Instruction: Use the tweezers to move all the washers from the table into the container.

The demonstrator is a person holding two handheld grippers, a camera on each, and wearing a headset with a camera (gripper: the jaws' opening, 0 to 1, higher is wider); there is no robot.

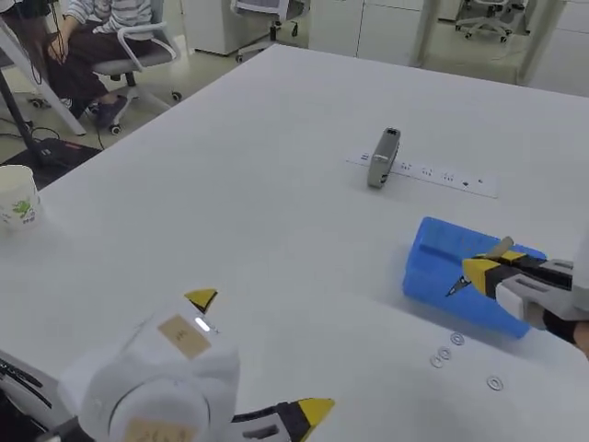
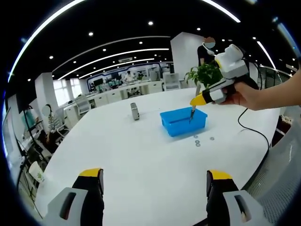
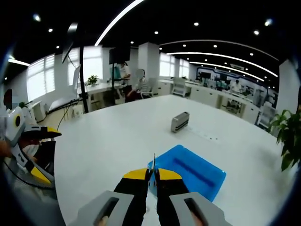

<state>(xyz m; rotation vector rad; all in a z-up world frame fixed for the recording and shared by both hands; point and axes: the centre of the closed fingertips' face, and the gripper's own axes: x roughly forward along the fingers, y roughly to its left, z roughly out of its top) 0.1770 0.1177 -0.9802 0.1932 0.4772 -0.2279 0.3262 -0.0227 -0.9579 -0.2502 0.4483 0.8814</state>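
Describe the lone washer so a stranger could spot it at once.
On the white table, find the blue container at the right. Just nearer the person, a close group of washers sits on the bare tabletop. The lone washer lies apart from them, to their right in the head view.

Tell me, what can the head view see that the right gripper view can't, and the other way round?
Head view's extras: a few small silver metal washers lying on the white table beside the blue plastic container, and a white paper cup near the left edge. Right gripper view's extras: a green leafy plant and ceiling lights. Both share the container, the small grey box-shaped device, and the thin metal tweezers pinched in the right gripper over the container.
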